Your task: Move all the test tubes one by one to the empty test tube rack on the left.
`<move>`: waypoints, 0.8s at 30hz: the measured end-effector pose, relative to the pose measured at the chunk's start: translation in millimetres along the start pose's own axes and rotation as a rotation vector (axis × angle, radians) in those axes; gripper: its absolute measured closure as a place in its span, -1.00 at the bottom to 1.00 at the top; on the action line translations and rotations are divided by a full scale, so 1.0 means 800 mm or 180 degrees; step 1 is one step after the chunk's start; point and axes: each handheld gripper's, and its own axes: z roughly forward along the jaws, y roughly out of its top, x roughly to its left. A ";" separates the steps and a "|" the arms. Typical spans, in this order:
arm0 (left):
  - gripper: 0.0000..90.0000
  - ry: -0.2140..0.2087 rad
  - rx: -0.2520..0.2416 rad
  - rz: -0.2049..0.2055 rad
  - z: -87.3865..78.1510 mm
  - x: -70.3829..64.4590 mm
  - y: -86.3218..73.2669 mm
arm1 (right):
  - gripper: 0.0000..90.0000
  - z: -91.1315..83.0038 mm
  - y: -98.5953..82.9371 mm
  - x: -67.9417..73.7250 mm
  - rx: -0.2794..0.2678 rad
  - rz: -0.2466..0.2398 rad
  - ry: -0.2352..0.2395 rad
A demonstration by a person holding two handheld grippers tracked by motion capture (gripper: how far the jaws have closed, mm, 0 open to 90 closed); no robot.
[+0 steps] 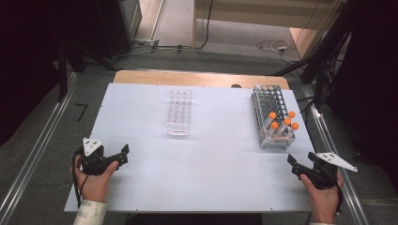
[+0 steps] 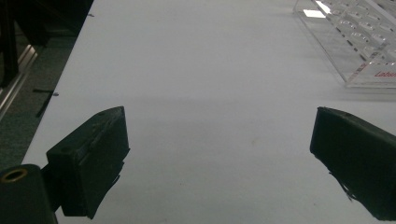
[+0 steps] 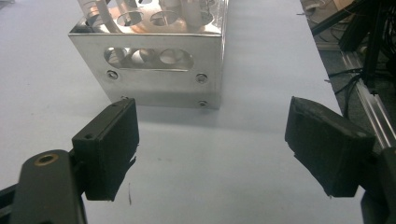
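A metal tube rack (image 1: pixel 272 119) stands at the right of the white table (image 1: pixel 202 154), holding several orange-capped tubes (image 1: pixel 282 123) at its near end. A clear plastic well rack (image 1: pixel 179 111) lies at the table's middle back. My left gripper (image 1: pixel 123 155) rests low at the front left, open, nothing between its jaws (image 2: pixel 219 140). My right gripper (image 1: pixel 294 165) sits at the front right, open and empty (image 3: pixel 212 140). In the right gripper view the metal rack (image 3: pixel 154 60) stands just beyond the jaws. The clear rack (image 2: pixel 359 42) shows at the upper right of the left gripper view.
The table's left edge (image 2: pixel 60 93) drops to a dark floor with a metal rail (image 1: pixel 33 154). Another rail (image 1: pixel 331 150) and cables run along the right side. A wooden strip (image 1: pixel 197 77) borders the back edge.
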 end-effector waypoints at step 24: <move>-0.89 -0.0079 -0.0090 0.0033 0.003 -0.006 0.001 | -0.62 0.000 0.015 0.002 -0.0096 -0.0196 -0.0097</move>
